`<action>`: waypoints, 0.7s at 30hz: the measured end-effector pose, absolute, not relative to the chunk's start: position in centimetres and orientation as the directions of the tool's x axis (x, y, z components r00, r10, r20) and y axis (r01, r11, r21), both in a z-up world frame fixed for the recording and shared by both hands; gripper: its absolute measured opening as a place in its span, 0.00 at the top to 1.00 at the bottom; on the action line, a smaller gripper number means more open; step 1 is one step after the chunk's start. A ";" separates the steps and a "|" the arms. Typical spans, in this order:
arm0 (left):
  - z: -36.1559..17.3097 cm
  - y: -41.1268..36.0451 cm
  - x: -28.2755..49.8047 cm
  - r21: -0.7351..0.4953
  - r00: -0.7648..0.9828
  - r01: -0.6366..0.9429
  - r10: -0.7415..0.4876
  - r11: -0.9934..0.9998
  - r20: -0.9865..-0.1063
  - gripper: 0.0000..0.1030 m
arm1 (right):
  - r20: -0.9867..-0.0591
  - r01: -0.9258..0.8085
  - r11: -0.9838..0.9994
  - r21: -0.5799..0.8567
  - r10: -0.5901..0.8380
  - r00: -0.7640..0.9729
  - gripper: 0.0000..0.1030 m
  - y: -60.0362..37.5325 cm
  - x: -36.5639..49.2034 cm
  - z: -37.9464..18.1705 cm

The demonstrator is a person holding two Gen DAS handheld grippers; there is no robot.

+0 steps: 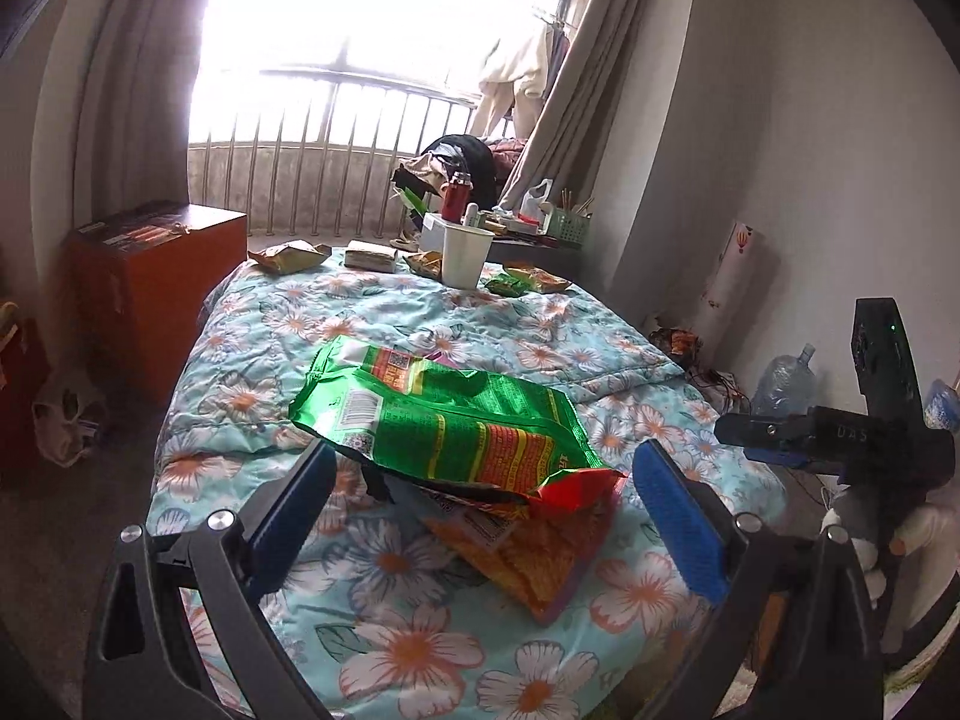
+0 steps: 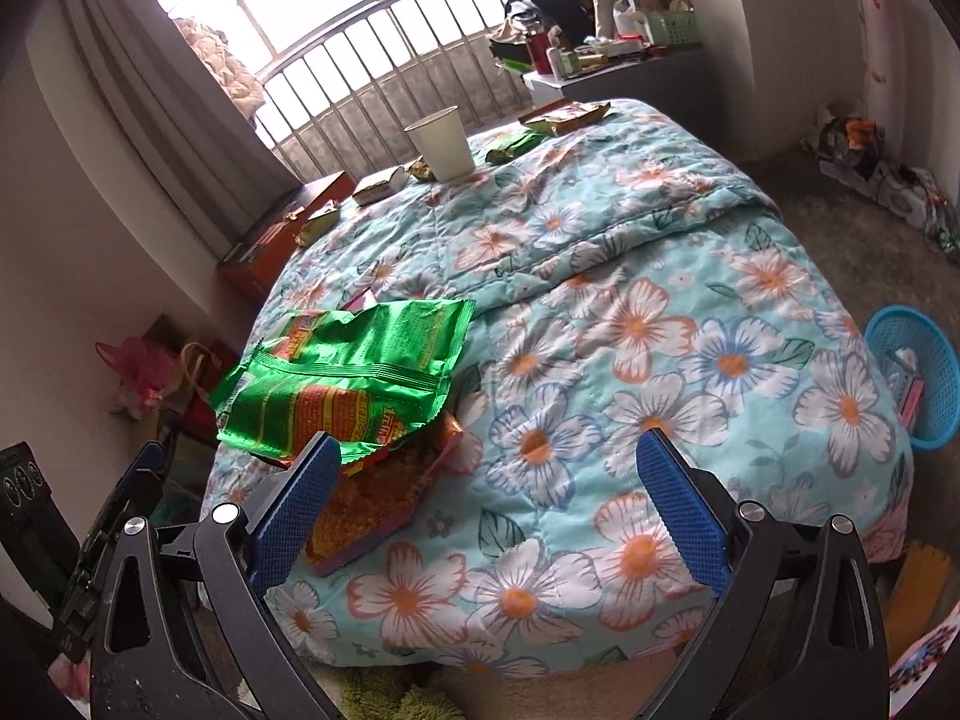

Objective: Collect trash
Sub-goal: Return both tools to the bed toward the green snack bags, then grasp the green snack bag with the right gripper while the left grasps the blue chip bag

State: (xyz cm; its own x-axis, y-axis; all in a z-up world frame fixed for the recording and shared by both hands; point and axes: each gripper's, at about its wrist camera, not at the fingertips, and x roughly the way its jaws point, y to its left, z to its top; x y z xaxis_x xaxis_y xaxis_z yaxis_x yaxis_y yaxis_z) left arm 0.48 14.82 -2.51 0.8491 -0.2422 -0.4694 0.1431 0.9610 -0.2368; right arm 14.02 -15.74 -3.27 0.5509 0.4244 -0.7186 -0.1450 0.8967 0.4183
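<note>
A green snack bag (image 1: 444, 414) is shown lying on an orange wrapper (image 1: 534, 558) on the floral quilt (image 1: 540, 312), at 12 o'clock from the left gripper (image 1: 480, 498), whose jaws are spread and empty. The right gripper (image 2: 486, 498) is likewise released, the bag at its 10 o'clock. A slippery foil could be pinched alone, leaving the wrapper behind; quilt fabric might be caught.

Shiny green foil snack bag (image 1: 444, 414) lying on orange crinkled wrapper (image 1: 534, 558), both sitting on floral quilted bedspread (image 1: 384, 312) near edge; white paper cup (image 1: 465, 255) standing at far edge among small snack packets (image 1: 528, 282); blue plastic mesh basket (image 2: 915, 381) sitting on floor right of bed.
</note>
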 end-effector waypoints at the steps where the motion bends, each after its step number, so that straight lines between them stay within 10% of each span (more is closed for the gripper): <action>1: -2.7 15.1 0.4 -0.254 0.845 0.137 -0.247 0.957 -0.475 0.06 | -0.716 -0.149 0.888 0.435 0.441 0.542 0.08 -15.6 14.3 -3.2; 21: -3.5 16.6 1.2 -0.292 0.804 0.184 -0.315 0.938 -0.505 0.17 | -0.701 0.021 0.718 0.696 0.673 0.237 0.35 -12.0 26.1 -10.4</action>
